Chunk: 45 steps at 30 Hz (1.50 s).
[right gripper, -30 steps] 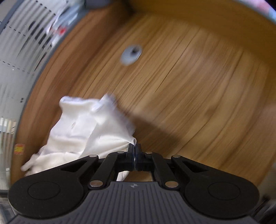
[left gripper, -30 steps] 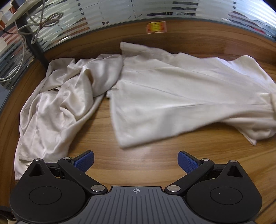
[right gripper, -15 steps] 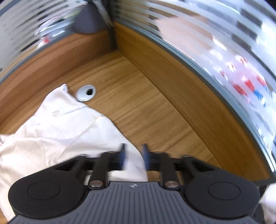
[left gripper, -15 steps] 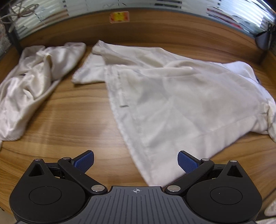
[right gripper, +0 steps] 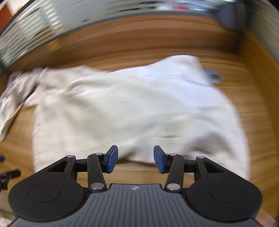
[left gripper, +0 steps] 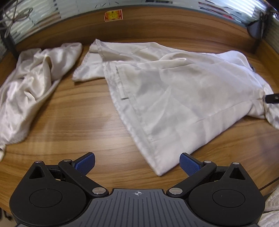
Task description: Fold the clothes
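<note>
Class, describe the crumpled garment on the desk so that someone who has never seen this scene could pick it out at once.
Start at the wooden desk below the striped glass partition. Two cream-white garments lie on it; look to the far left side. The crumpled garment is bunched into deep, shiny folds, unlike the spread-out garment to its right, which lies nearly flat.
</note>
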Each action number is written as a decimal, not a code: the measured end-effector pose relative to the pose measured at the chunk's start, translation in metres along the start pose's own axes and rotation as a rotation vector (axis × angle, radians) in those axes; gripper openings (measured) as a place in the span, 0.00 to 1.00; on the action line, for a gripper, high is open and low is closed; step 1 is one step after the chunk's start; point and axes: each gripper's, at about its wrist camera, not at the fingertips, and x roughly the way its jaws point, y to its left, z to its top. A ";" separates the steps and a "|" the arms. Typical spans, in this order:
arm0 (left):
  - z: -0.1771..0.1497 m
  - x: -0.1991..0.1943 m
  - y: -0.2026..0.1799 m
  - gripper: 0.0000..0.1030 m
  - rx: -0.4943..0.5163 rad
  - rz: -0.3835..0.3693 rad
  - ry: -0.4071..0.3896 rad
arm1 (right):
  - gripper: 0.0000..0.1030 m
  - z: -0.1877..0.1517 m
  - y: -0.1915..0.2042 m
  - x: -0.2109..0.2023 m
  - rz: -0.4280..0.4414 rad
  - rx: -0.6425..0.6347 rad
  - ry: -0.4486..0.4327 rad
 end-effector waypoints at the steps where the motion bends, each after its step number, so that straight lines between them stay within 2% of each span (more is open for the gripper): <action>1: -0.001 -0.002 0.005 1.00 0.010 0.001 -0.002 | 0.49 -0.002 0.018 0.002 0.017 -0.025 0.001; 6: -0.001 -0.010 0.041 1.00 0.039 -0.020 0.001 | 0.49 -0.004 0.110 0.013 0.068 -0.102 -0.016; 11: 0.002 -0.011 0.077 1.00 0.072 -0.031 0.002 | 0.49 -0.014 0.183 0.033 0.064 -0.158 -0.016; 15: 0.002 -0.013 0.098 1.00 0.147 -0.020 -0.026 | 0.49 -0.028 0.221 0.054 0.057 -0.189 0.005; 19: -0.001 -0.012 0.121 1.00 0.201 -0.031 -0.040 | 0.49 -0.039 0.244 0.072 0.033 -0.159 0.023; 26: -0.005 -0.010 0.151 1.00 0.265 -0.052 -0.061 | 0.48 -0.053 0.267 0.091 -0.064 -0.143 0.017; 28: -0.005 -0.008 0.157 1.00 0.283 -0.055 -0.064 | 0.42 -0.056 0.268 0.094 -0.098 -0.133 0.003; 32: -0.003 -0.006 0.165 1.00 0.313 -0.071 -0.078 | 0.39 -0.061 0.271 0.095 -0.134 -0.156 -0.027; 33: -0.002 -0.005 0.166 1.00 0.318 -0.074 -0.079 | 0.27 -0.063 0.272 0.095 -0.144 -0.162 -0.035; 34: -0.001 -0.004 0.167 1.00 0.324 -0.078 -0.080 | 0.04 -0.063 0.271 0.093 -0.153 -0.155 -0.039; 38: 0.004 0.001 0.169 1.00 0.340 -0.093 -0.083 | 0.04 -0.064 0.253 0.073 -0.145 -0.029 -0.081; 41: 0.009 0.006 0.171 1.00 0.331 -0.113 -0.073 | 0.04 -0.072 0.237 0.043 -0.188 0.036 -0.141; 45: 0.014 0.016 0.167 1.00 0.331 -0.159 -0.056 | 0.04 -0.095 0.201 0.003 -0.247 0.190 -0.171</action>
